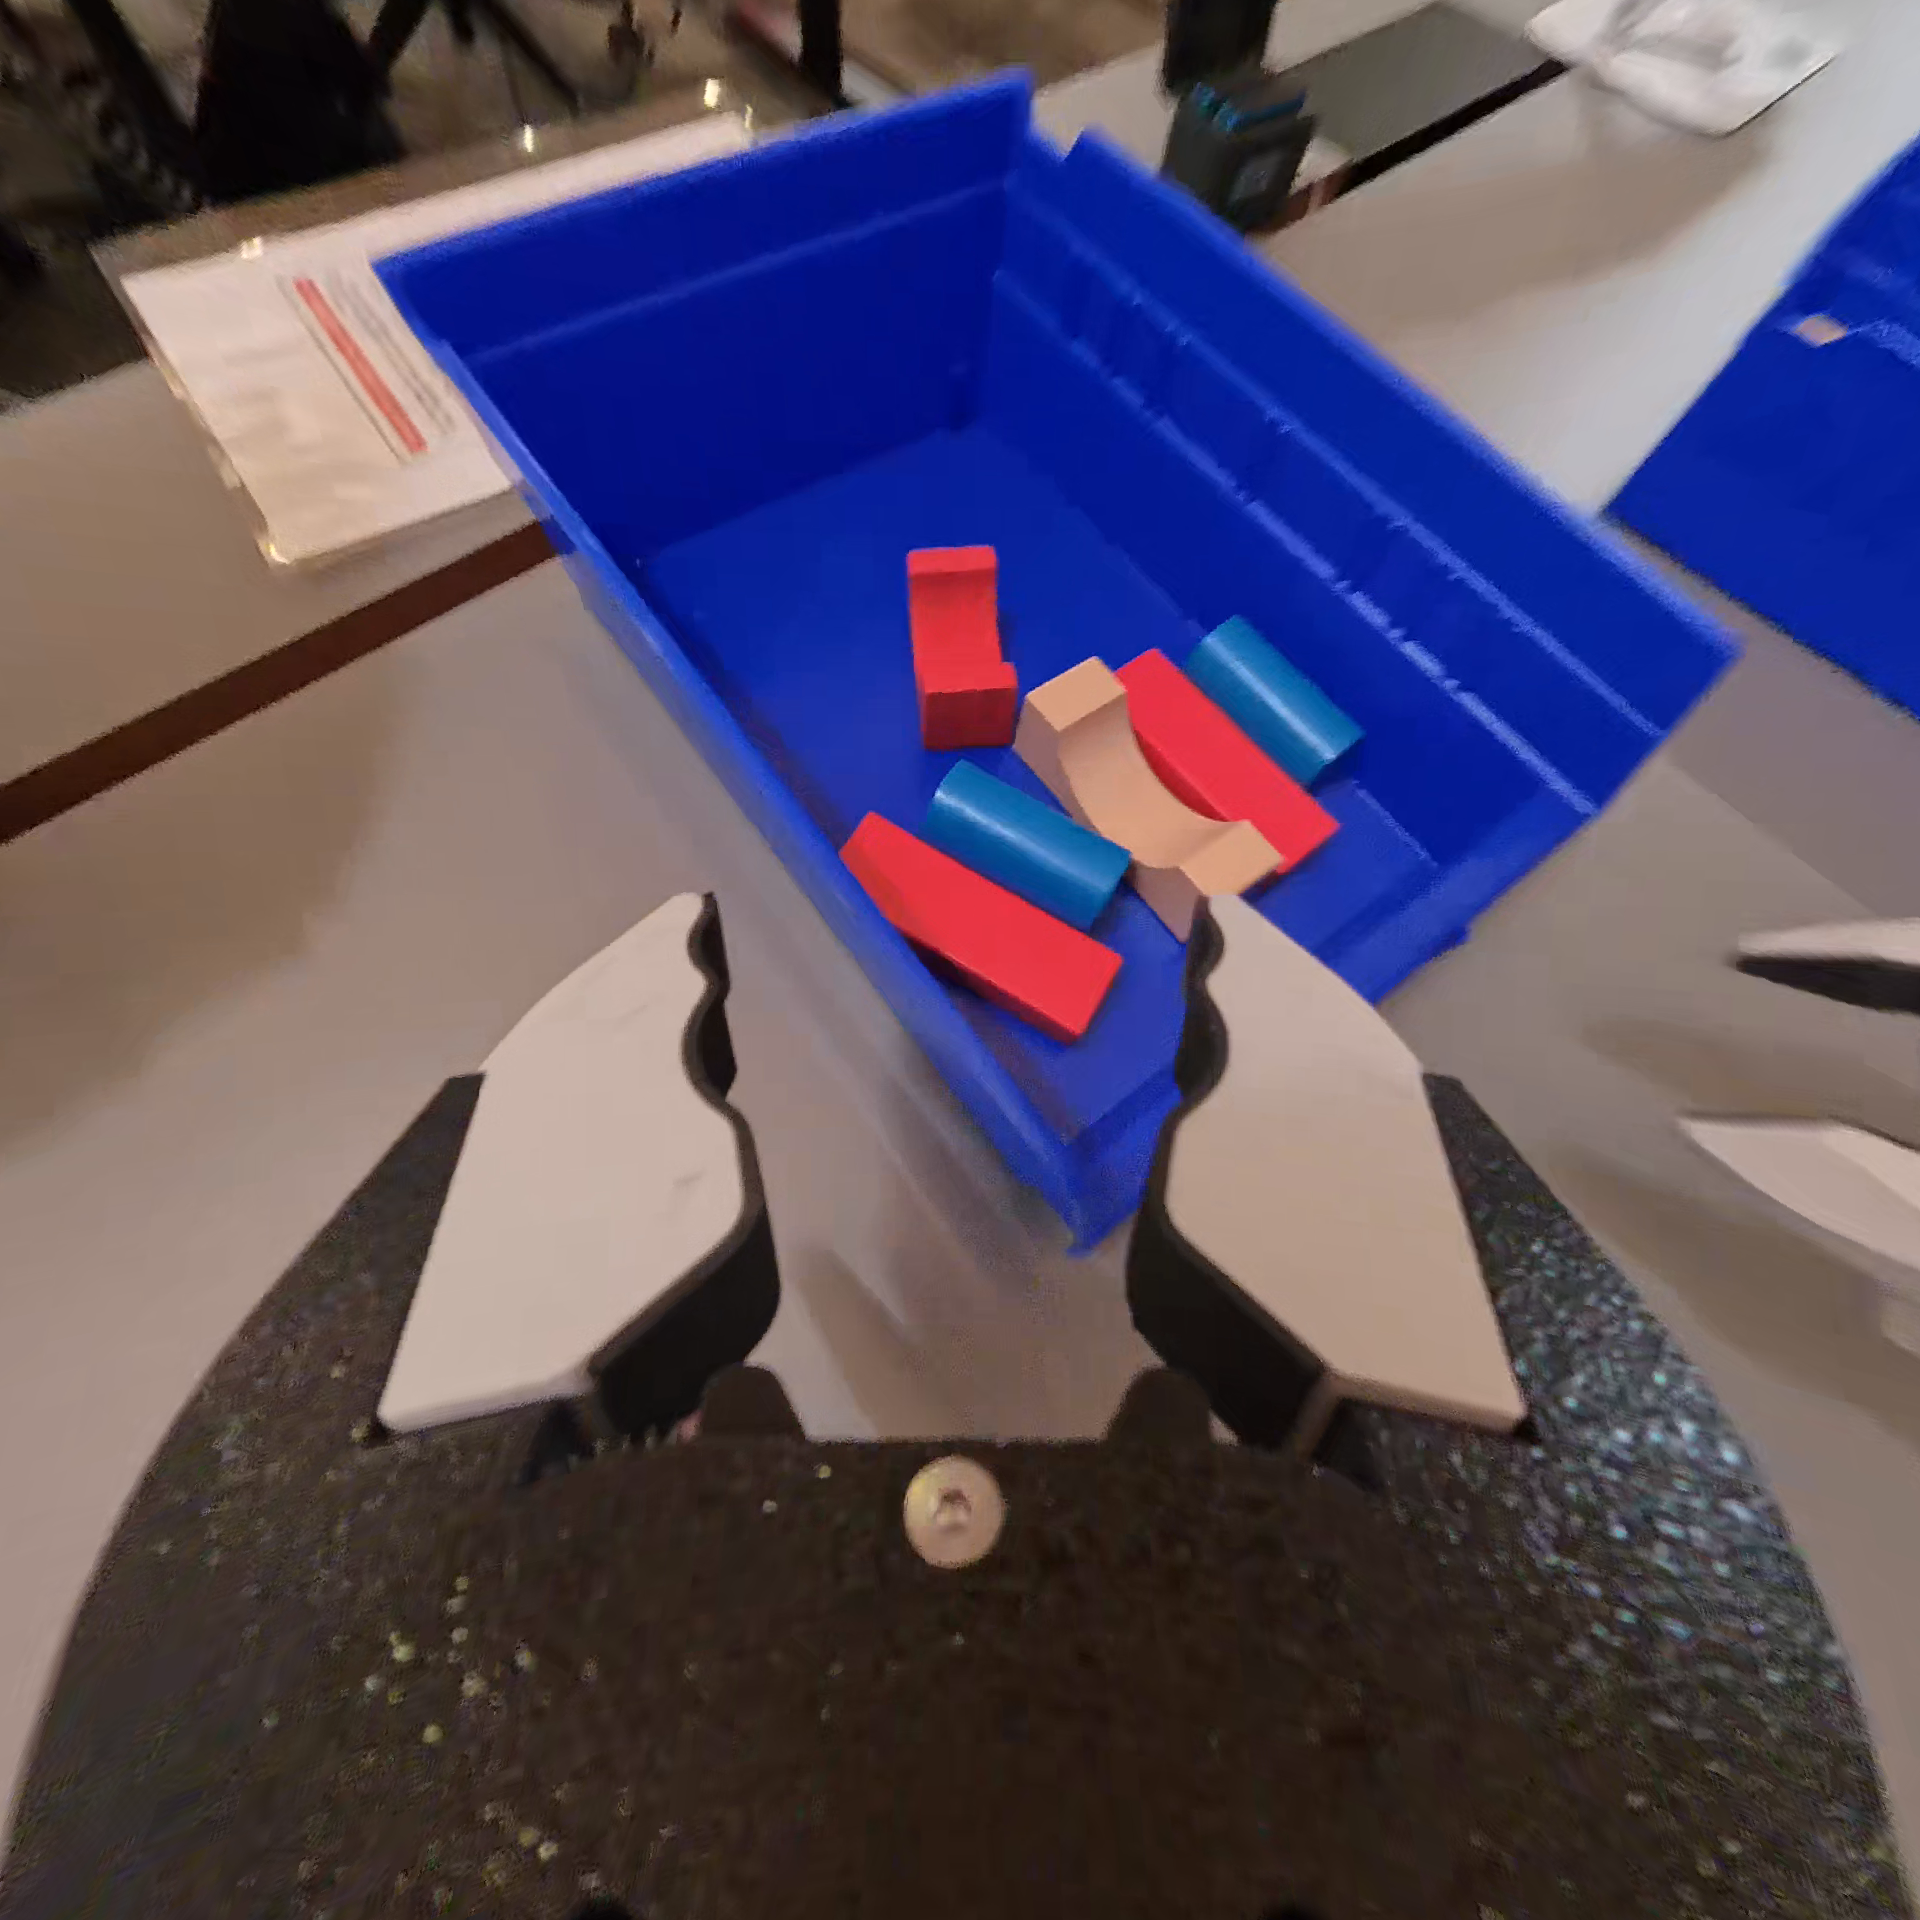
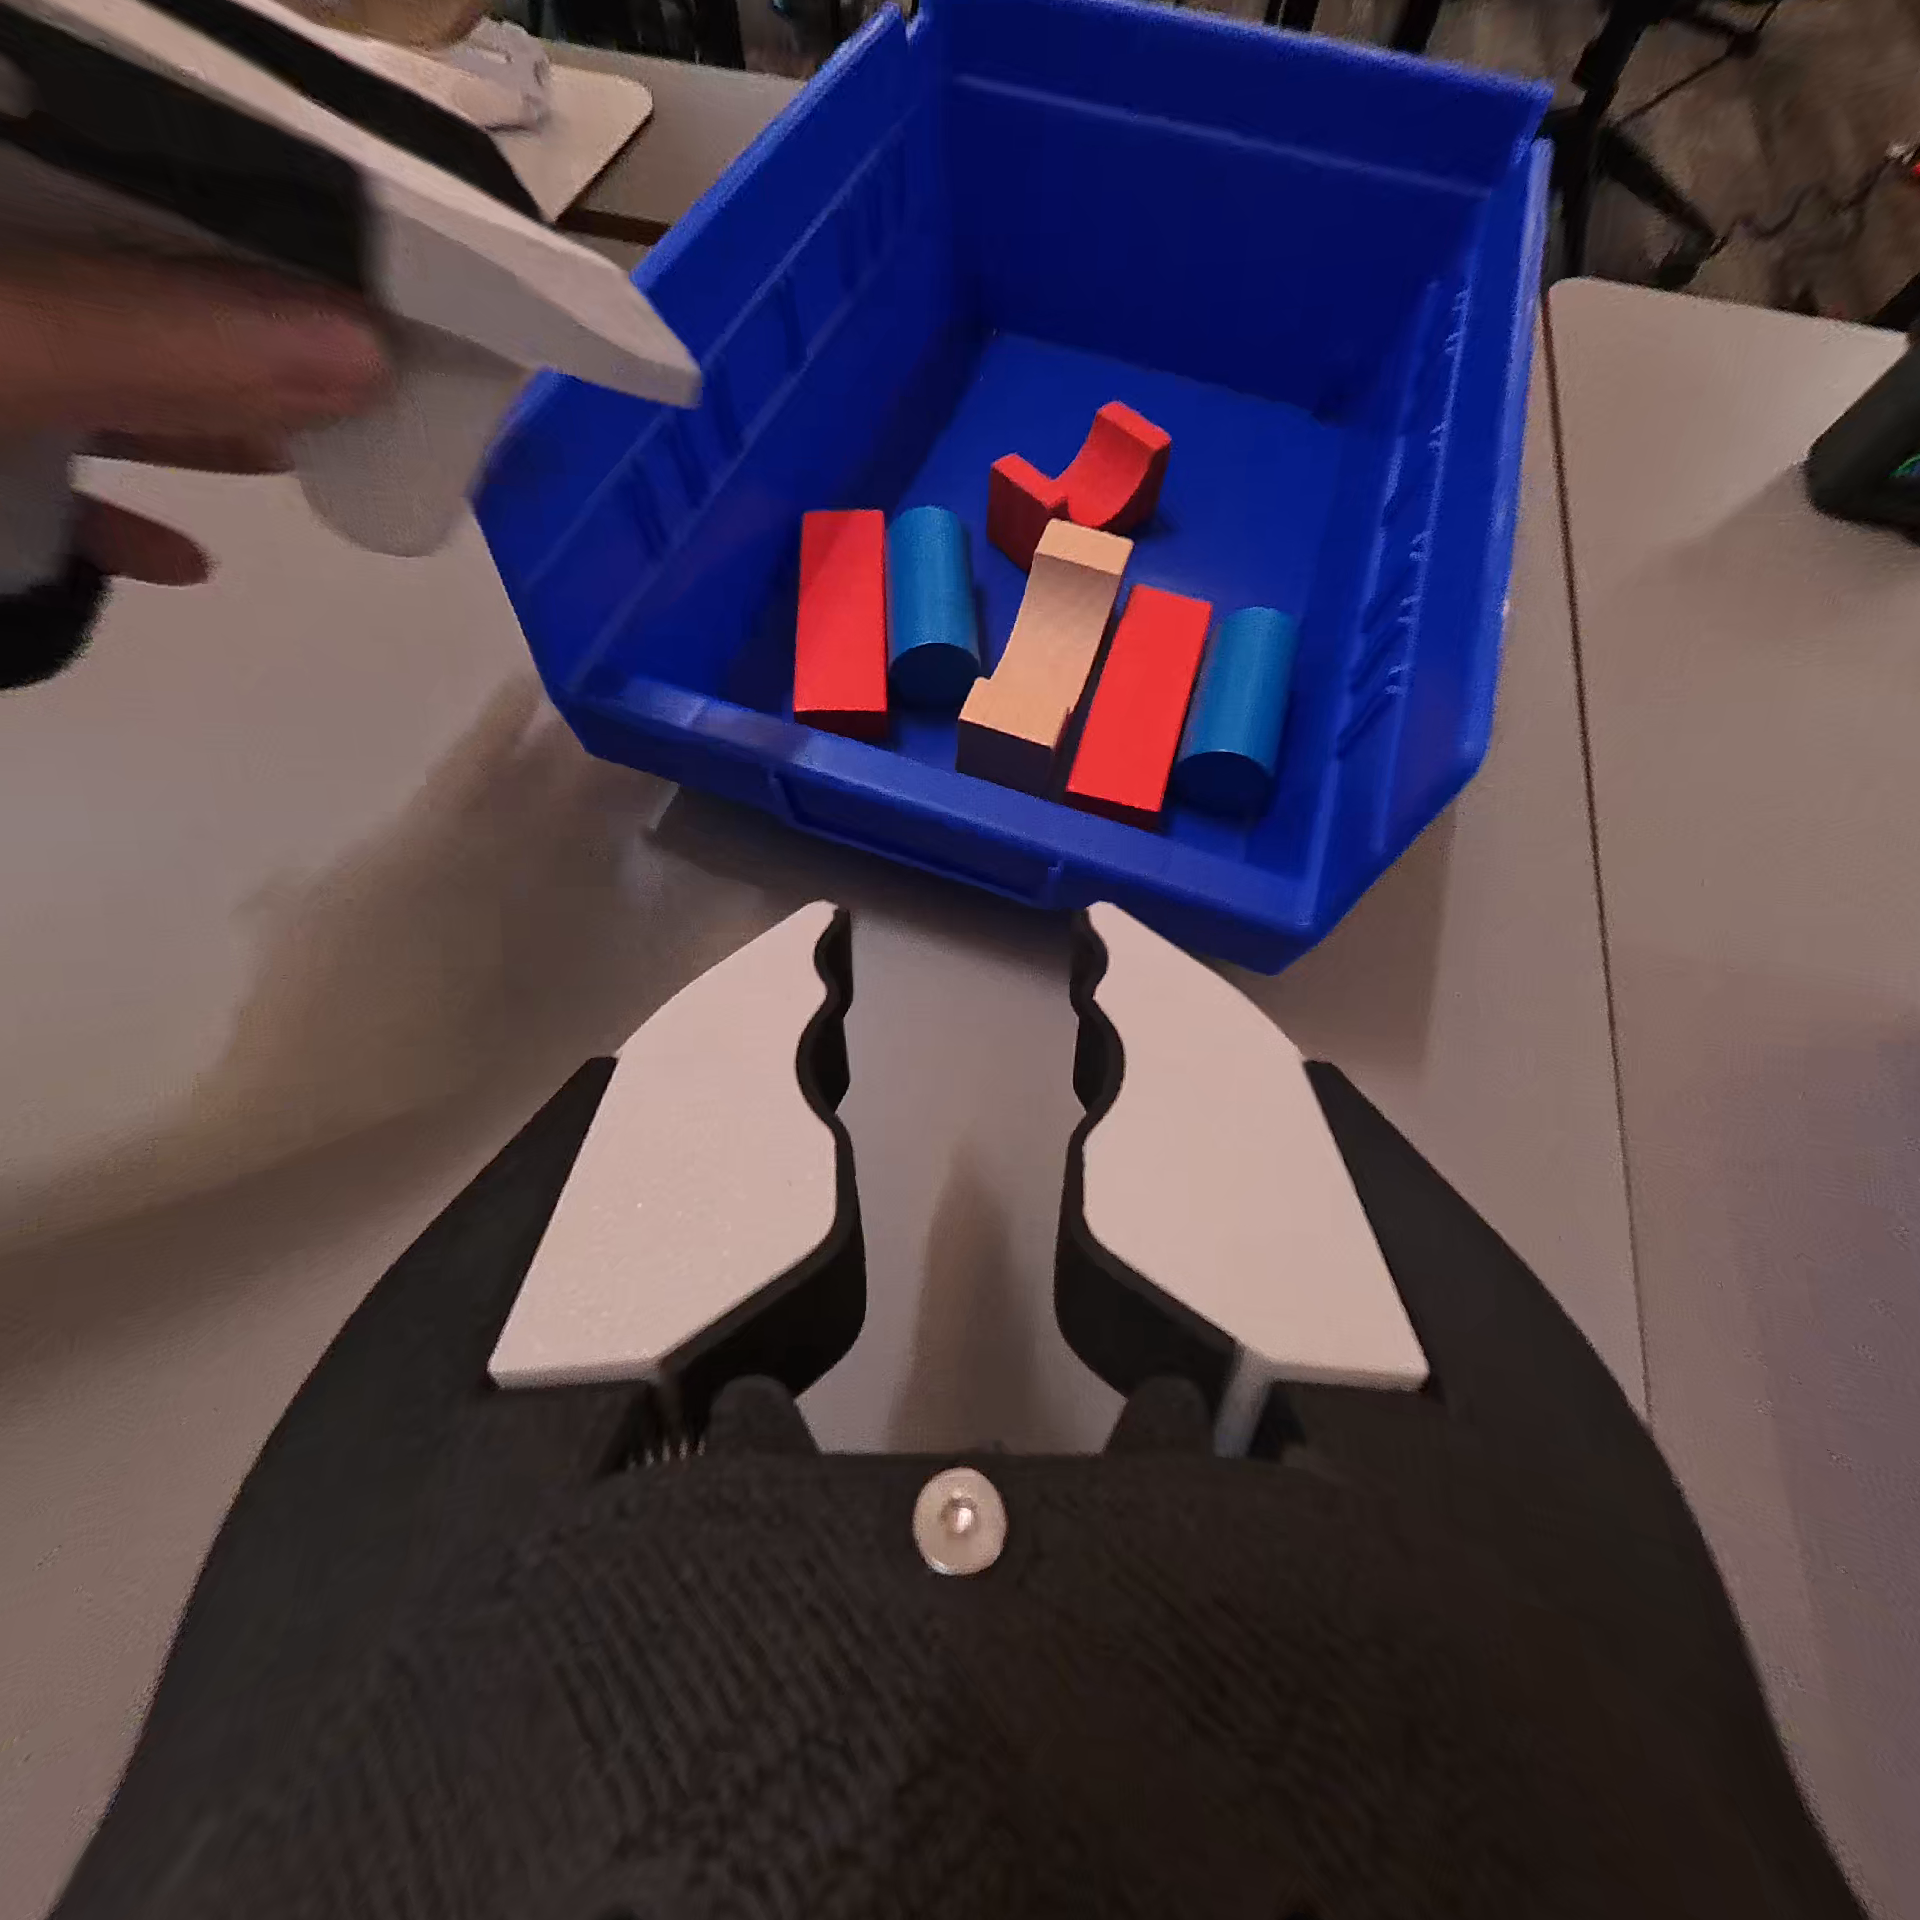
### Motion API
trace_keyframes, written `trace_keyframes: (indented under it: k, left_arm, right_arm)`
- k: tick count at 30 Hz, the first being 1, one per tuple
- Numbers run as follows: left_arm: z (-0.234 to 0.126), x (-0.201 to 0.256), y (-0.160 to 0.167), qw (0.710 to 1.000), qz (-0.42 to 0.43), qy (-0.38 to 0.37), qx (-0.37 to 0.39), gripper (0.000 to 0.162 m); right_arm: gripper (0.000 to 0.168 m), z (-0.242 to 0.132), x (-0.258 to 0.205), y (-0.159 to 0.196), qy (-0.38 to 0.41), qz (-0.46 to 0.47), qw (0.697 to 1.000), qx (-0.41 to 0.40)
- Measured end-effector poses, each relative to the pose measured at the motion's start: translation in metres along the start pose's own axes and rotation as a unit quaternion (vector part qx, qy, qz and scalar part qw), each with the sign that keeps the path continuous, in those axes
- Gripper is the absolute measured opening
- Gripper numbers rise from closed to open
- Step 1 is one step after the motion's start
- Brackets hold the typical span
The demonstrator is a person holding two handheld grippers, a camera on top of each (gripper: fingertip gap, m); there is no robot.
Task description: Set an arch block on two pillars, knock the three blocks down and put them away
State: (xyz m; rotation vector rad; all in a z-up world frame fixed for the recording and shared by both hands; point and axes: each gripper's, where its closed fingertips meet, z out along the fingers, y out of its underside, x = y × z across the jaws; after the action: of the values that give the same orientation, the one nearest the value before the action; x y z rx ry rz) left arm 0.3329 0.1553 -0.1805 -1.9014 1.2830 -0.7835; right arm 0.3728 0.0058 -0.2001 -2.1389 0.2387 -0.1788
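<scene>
Both the left tongs (image 1: 961,914) and the right tongs (image 2: 961,920) are spread and hold nothing, poised over the grey desk (image 2: 312,935) just beside the blue bin (image 2: 1039,862). Inside the bin lie red, blue and tan wooden blocks (image 2: 1039,665)

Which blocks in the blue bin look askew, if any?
Mostly tidy. In the blue bin, the natural arch block leans tilted onto a red plank rather than lying flat. The red arch block sits apart behind. Nothing spilled onto the table.
</scene>
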Motion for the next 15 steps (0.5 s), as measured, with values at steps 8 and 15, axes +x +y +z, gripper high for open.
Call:
trace_keyframes:
  k: [8, 15]
  left_arm:
    - [0.055, -0.023, 0.028, 0.991, 0.005, -0.09, -0.099, 0.032]
    - [0.024, -0.052, 0.046, 0.991, 0.015, -0.099, -0.085, 0.009]
  right_arm:
    - [0.041, -0.02, 0.005, 0.005, 0.012, -0.013, 1.0, 0.003]
    - [0.041, -0.039, -0.009, -0.014, 0.008, -0.038, 0.999, 0.038]
